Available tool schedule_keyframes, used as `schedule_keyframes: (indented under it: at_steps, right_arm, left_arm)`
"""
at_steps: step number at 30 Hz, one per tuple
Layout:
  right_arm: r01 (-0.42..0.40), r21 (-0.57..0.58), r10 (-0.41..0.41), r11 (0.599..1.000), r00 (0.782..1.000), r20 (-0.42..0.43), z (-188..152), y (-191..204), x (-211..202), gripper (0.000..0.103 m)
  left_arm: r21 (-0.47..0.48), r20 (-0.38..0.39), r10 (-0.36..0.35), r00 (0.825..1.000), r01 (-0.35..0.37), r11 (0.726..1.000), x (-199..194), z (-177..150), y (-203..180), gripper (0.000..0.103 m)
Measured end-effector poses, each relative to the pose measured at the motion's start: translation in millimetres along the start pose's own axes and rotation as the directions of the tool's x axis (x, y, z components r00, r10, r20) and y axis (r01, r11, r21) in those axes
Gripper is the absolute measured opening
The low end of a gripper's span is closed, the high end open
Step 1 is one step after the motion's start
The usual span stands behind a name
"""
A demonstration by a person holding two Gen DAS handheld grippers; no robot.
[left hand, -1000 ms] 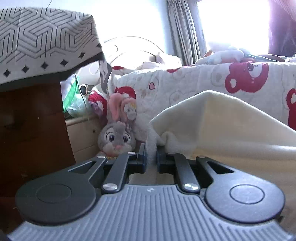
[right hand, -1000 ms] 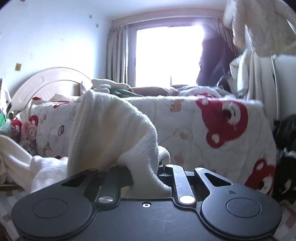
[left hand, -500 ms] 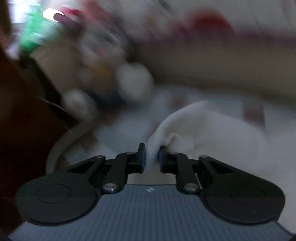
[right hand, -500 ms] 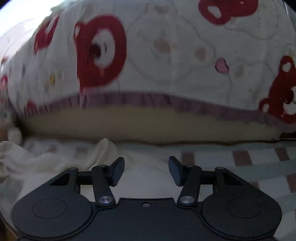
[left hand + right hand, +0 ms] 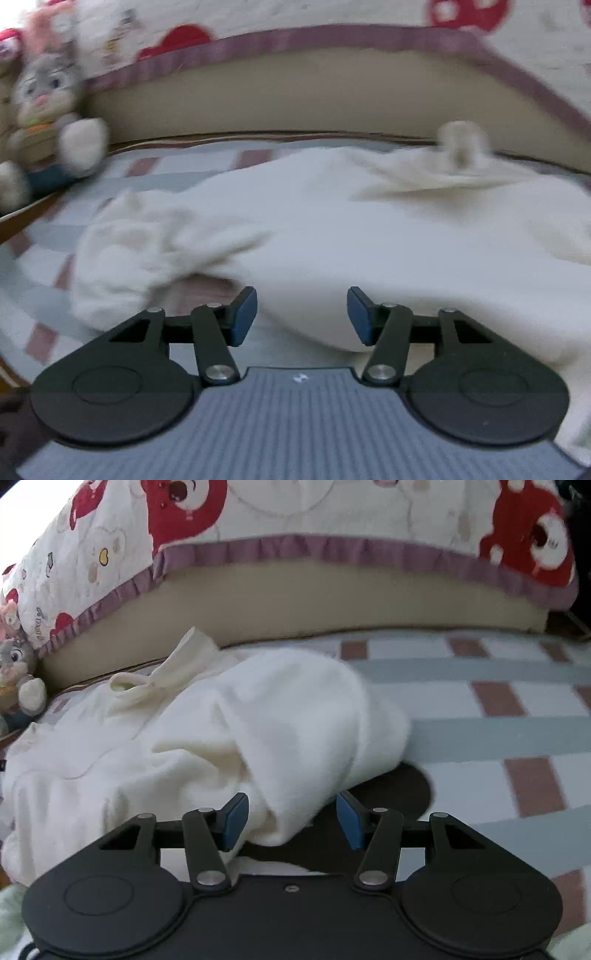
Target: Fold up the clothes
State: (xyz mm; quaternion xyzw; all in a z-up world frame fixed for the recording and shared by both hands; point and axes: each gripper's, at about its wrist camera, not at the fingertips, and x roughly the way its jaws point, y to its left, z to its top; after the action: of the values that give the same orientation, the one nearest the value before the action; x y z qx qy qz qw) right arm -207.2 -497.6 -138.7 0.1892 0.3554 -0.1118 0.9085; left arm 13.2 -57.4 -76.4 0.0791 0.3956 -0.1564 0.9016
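Note:
A fluffy cream-white garment [image 5: 332,229] lies crumpled on a checked mat [image 5: 48,266] beside the bed. My left gripper [image 5: 302,315] is open, low over the garment's near edge, with cloth lying between the spread fingers but not held. In the right wrist view the same garment [image 5: 229,731] lies in a heap with a small bow or tie [image 5: 147,683] at its far side. My right gripper [image 5: 292,821] is open, and a fold of the garment hangs between its fingers, not gripped.
The bed side, with a red-bear quilt [image 5: 295,513] and a tan mattress edge [image 5: 295,602], stands just behind the garment. A grey plush rabbit [image 5: 44,99] sits at the far left by the bed. The checked mat [image 5: 498,701] stretches off to the right.
Both grippers held the garment up in the air a second ago. They dropped to the mat and both opened, letting the garment go; it now lies in a heap.

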Motion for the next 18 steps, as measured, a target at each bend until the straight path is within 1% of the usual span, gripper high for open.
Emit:
schedule_keyframes:
  at_steps: [2,4,7,8,9,11,12,15,18]
  right_arm:
    - [-0.018,0.008,0.018,1.0,1.0,-0.009,3.2,5.5,7.8,0.058]
    - [-0.013,0.007,0.013,1.0,1.0,-0.008,-2.0,7.8,12.0,0.058]
    - [0.006,0.041,-0.005,0.999,1.0,-0.026,-13.2,4.0,19.0,0.058]
    - [0.008,0.064,-0.006,0.998,1.0,-0.03,-15.0,1.6,19.7,0.058]
    - [0.009,0.089,-0.006,0.996,0.999,-0.033,-16.6,-0.9,20.3,0.058]
    - [0.012,0.13,-0.008,0.992,0.999,-0.034,-20.7,-4.5,24.8,0.059]
    - [0.013,0.145,-0.009,0.989,0.999,-0.031,-23.1,-5.5,28.9,0.059]
    - [0.017,0.19,-0.013,0.982,1.0,-0.023,-30.5,-8.4,41.3,0.059]
    - [0.027,0.219,-0.026,0.975,1.0,-0.008,-37.2,-11.6,53.6,0.057]
  left_arm:
    - [0.016,0.003,-0.074,0.997,0.074,0.997,-9.8,1.0,-20.8,0.054]
    - [0.032,0.004,-0.148,0.989,0.148,0.988,-19.6,2.0,-41.5,0.055]
    - [0.057,0.004,-0.258,0.966,0.257,0.965,-34.3,3.6,-72.7,0.055]
    - [0.068,0.001,-0.288,0.958,0.287,0.955,-37.9,3.2,-82.3,0.056]
    - [0.088,-0.009,-0.304,0.953,0.304,0.949,-38.4,0.7,-89.8,0.058]
    - [0.127,-0.03,-0.335,0.942,0.336,0.933,-39.4,-4.4,-104.8,0.066]
    - [0.141,-0.043,-0.35,0.936,0.352,0.925,-39.4,-7.3,-111.4,0.067]
    - [0.138,-0.1,-0.379,0.92,0.39,0.91,-34.0,-18.6,-123.6,0.067]
    - [0.138,-0.138,-0.383,0.914,0.4,0.906,-28.4,-27.0,-130.2,0.067]
